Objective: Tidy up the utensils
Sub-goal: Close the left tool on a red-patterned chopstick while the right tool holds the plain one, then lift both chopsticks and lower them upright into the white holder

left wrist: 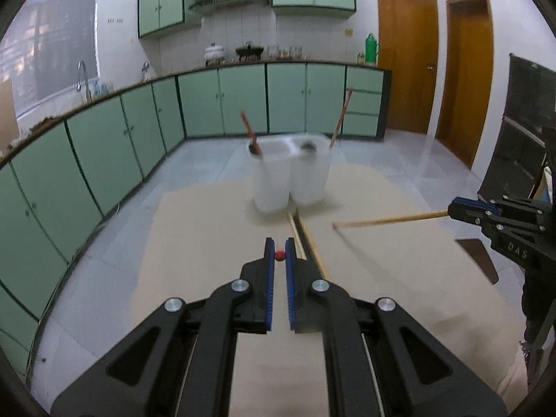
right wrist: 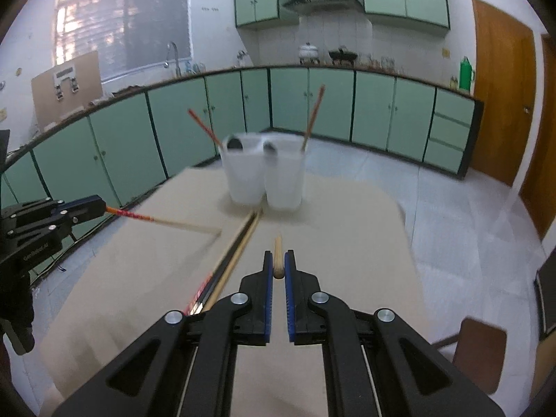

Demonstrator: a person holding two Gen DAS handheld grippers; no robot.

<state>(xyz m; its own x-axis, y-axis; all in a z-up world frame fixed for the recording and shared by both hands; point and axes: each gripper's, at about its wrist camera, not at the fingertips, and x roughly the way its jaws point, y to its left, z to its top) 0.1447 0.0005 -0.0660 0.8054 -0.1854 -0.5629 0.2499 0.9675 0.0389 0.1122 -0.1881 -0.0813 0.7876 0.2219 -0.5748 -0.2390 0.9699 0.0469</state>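
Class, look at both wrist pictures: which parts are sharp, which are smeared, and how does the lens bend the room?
Left wrist view: the left gripper is crisp, the white holder smeared, the counter line bowed. Right wrist view: the right gripper is sharp, the chopstick in the other gripper streaked, the window glaring.

Kitchen — green cabinets (left wrist: 243, 100), faucet (left wrist: 82, 78), countertop (right wrist: 347, 66)

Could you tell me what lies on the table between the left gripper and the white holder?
Two chopsticks lie side by side on the table, running from the left gripper toward the white holder, seen in the left wrist view.
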